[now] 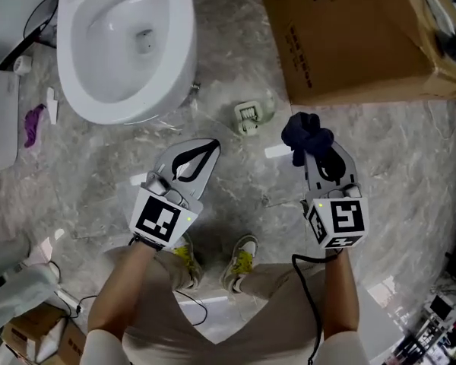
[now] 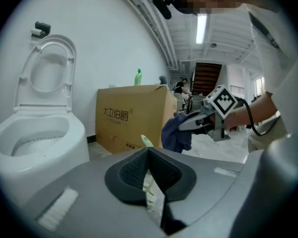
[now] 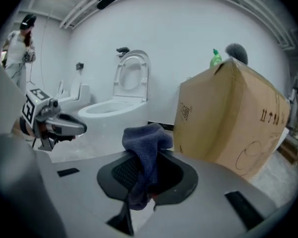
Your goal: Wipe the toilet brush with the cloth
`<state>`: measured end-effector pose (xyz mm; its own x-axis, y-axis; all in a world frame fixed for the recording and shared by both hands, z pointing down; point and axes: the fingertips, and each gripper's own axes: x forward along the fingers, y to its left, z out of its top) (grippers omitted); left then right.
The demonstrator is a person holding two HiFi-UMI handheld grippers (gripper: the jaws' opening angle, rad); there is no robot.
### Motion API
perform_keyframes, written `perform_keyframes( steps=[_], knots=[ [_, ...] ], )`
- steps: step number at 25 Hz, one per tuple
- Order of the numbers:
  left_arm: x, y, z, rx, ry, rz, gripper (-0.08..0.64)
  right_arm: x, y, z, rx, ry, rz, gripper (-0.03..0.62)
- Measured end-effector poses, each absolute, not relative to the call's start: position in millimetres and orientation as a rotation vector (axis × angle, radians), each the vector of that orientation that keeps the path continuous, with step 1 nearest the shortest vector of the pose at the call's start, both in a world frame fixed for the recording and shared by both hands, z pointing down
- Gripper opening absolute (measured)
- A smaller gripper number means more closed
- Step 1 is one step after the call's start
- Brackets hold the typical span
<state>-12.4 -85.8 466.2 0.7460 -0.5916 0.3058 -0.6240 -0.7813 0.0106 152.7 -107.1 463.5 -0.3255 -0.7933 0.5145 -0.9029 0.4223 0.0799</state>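
My right gripper is shut on a bunched dark blue cloth, which hangs out between its black pads; the cloth covers the tips. My left gripper is held level beside it on the left, jaws closed to a point with only a thin slit between them and nothing seen in them. A small white ribbed object, possibly the brush, lies on the floor between and beyond the two grippers. Its pale tip shows just past the left jaws. No long-handled brush is visible.
A white toilet with its seat up stands at the far left. A large cardboard box with a green bottle on top fills the far right. The person's shoes stand on the marble floor below the grippers.
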Motion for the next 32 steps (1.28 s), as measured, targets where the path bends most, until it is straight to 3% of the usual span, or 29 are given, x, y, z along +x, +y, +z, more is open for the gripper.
perform_keyframes(
  steps=[6, 14, 22, 32],
  knots=[
    [-3, -111, 514, 2.773, -0.986, 0.330, 0.000, 163, -134, 490, 1.456, -2.164, 0.266, 0.071],
    [26, -135, 529, 2.992, -0.998, 0.511, 0.001, 156, -166, 466, 1.499, -2.253, 0.044, 0.069],
    [36, -145, 533, 2.869, -1.070, 0.345, 0.001, 157, -178, 441, 1.630, -2.338, -0.045, 0.069],
    [60, -158, 537, 2.864, -0.999, 0.369, 0.001, 118, -170, 441, 1.423, -2.065, -0.530, 0.071]
  ],
)
